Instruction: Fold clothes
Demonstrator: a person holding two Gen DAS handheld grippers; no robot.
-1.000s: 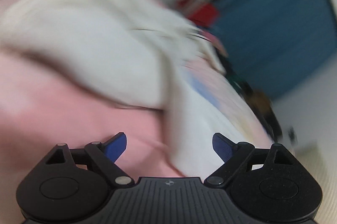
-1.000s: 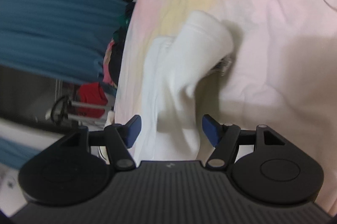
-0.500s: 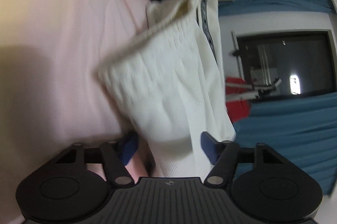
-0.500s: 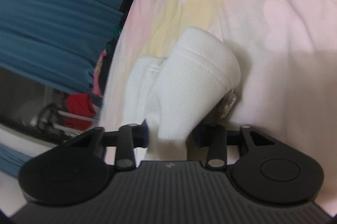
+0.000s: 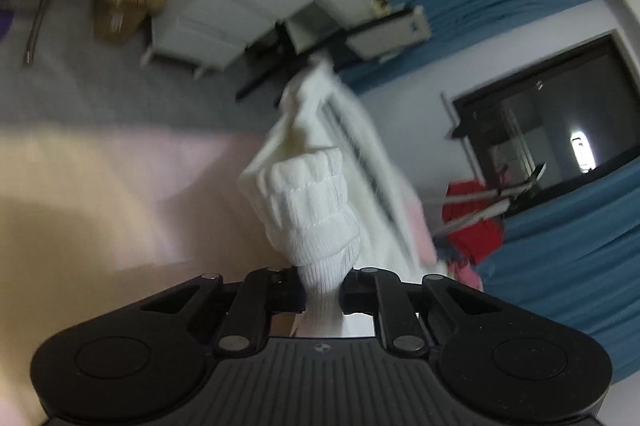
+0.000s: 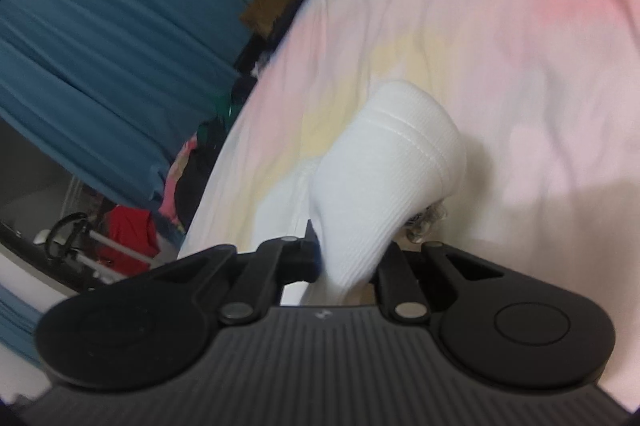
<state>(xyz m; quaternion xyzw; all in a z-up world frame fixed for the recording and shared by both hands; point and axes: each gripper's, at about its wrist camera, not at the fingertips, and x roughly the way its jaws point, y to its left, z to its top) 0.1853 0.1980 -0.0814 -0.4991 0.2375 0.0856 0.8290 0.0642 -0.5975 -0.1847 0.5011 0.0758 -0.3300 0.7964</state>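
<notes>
In the left wrist view, our main worry was the grip slipping: the left gripper (image 5: 322,292) had only a narrow bunch of ribbed cuff between its jaws, low in the frame's centre, and they were closing on it at that instant. If the knit was merely pinched at its edge, the weight of the garment (image 5: 320,210) hanging up toward the middle of the frame could pull it free. The cloth beyond the cuff was bunched and twisted, so we judged a fold started from this hold might come out crooked. The pink bed (image 5: 100,194) filled the left of the frame. A white cabinet (image 5: 224,6) stood at upper centre, with blue curtains (image 5: 568,266) on the right.

In the right wrist view, the right gripper (image 6: 348,266) was clamped down narrow on another white ribbed cuff (image 6: 392,162), which bulged up from the jaws into the frame's centre. A small pale tag-like thing peeped out just right of the cuff; we could not tell what it was, and it might snag. The bed (image 6: 520,66) spread across the right and top, so this end of the garment sat low over it. With both ends held, pulling them apart too hard could tug one cuff out.
</notes>
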